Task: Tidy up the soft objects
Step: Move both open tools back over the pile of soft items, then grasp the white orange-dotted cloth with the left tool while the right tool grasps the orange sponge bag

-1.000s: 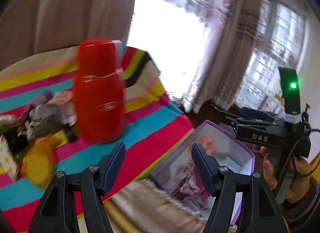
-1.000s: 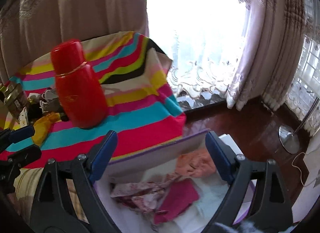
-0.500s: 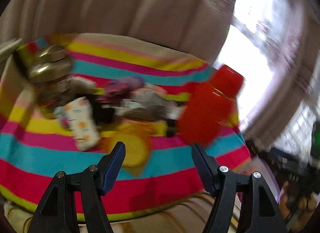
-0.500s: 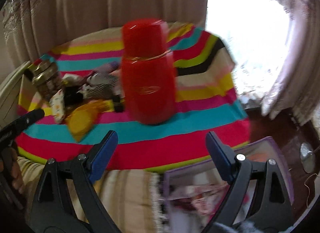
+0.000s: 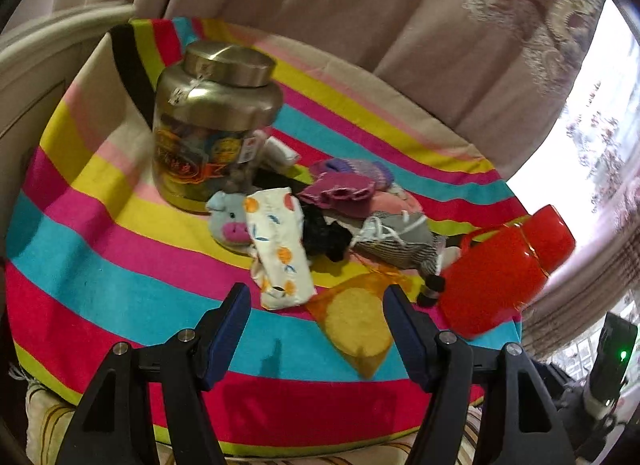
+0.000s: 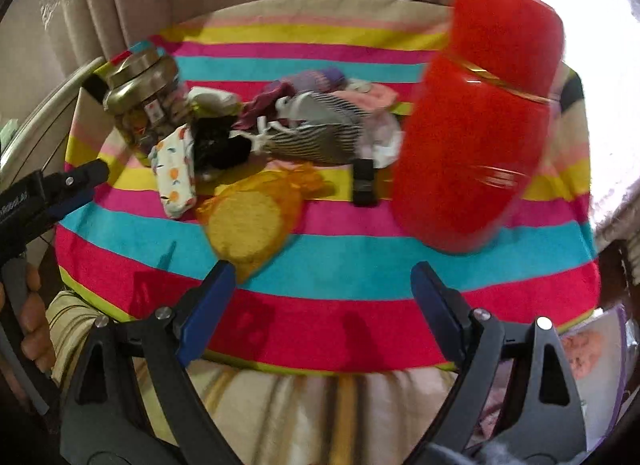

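Left gripper (image 5: pixel 316 311) wide, empty, above yellow mesh pouch (image 5: pixel 358 329). Right gripper (image 6: pixel 318 289) wide, empty. Soft pile (image 5: pixel 340 205) unsorted on striped cloth (image 5: pixel 120 281); box (image 6: pixel 592 361) holds some. Most remains, I judge.

My left gripper (image 5: pixel 316 305): jaws spread wide, holding nothing.
Yellow pouch (image 5: pixel 356 329): lay between my fingertips.
Orange-print cloth (image 5: pixel 278 249): at eleven o'clock.
Red flask (image 5: pixel 504 273): at two o'clock.
Gold-lidded jar (image 5: pixel 212 125): at ten o'clock, beyond.
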The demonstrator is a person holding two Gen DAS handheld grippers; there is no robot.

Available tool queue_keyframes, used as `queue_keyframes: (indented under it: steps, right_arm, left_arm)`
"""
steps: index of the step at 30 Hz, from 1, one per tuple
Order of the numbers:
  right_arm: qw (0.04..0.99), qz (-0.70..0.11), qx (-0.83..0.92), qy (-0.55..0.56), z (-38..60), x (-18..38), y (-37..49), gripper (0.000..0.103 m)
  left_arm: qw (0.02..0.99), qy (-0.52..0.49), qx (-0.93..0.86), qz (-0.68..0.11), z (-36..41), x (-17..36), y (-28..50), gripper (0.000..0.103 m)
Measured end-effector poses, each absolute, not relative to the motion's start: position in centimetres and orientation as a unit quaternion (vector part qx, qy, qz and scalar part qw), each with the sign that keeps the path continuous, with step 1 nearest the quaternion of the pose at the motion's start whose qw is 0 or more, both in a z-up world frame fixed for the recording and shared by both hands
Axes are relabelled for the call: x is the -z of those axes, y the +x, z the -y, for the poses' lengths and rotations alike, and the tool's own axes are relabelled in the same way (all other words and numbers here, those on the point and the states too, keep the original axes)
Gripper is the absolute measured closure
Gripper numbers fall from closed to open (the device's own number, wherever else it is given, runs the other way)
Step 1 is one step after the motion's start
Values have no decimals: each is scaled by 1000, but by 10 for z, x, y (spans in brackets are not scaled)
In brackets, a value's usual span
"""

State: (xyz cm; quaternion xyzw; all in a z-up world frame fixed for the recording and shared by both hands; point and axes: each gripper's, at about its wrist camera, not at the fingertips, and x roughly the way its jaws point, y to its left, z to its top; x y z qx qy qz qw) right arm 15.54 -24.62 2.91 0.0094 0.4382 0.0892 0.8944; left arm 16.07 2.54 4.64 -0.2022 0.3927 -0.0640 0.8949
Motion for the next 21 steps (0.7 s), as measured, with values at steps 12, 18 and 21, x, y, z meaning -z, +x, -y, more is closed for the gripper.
queue_keyframes:
  steps: [12, 18, 21]
  right_arm:
    - [867, -487, -109, -14, 196, 8, 205, 12]
    - [857, -502, -115, -21, 184, 23, 219, 9]
    - [854, -506, -120, -22, 178, 28, 223, 7]
  left_arm:
    - [858, -247, 44, -448, -38, -3, 220, 34]
    - [851, -233, 30, -470, -31, 17, 246, 34]
    - [850, -228, 25, -474, -30, 23, 253, 34]
